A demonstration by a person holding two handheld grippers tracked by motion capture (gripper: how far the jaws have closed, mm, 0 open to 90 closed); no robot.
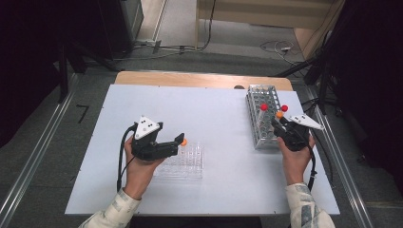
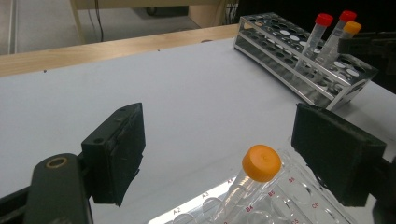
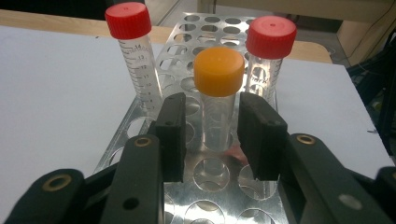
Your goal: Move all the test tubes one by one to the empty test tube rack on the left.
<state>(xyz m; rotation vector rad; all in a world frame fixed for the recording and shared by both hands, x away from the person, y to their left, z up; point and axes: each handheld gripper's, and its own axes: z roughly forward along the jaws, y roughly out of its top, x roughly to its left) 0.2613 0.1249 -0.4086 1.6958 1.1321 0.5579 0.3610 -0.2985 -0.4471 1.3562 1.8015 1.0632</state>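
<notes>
Black jaws of the right gripper stand on either side of an orange-capped tube seated in the metal rack; whether they touch or squeeze it I cannot tell. Two red-capped tubes stand in the same rack just behind. Over at the left side of the white table, the left gripper is spread wide with nothing held, hovering over a clear plastic rack. A second orange-capped tube leans in that rack, between the jaws but apart from both.
</notes>
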